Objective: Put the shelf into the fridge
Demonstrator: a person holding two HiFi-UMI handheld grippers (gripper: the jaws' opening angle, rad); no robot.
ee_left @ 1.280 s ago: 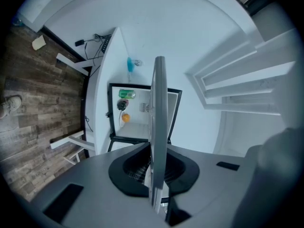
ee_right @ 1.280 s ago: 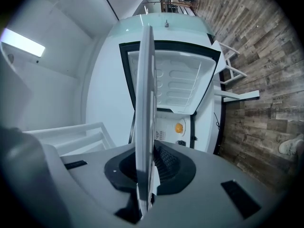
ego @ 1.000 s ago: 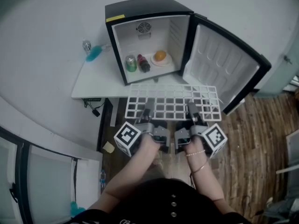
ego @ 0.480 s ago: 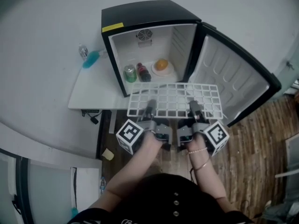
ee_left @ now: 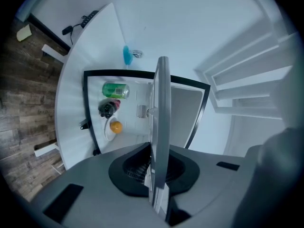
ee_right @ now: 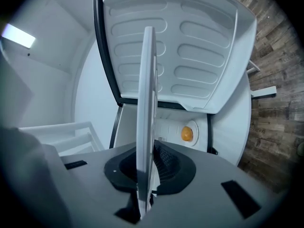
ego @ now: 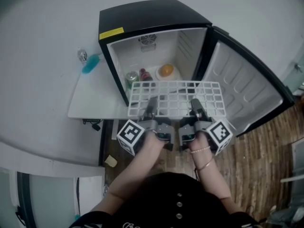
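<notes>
left gripper (ego: 152, 104) and right gripper (ego: 195, 103) clamp the shelf (ego: 175, 91), now nearer the fridge (ego: 152, 15). its far edge seems to reach the opening; insertion looks next.

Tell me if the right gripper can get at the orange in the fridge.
Probably not: the right gripper is clamped on the shelf, which lies across the open fridge front, between it and the orange.

Head cam: steep down, fridge (ego: 152, 15) at 12 o'clock. Gripper cams: close, level, edge-on along shelf (ee_left: 162, 127); all share fridge interior.
</notes>
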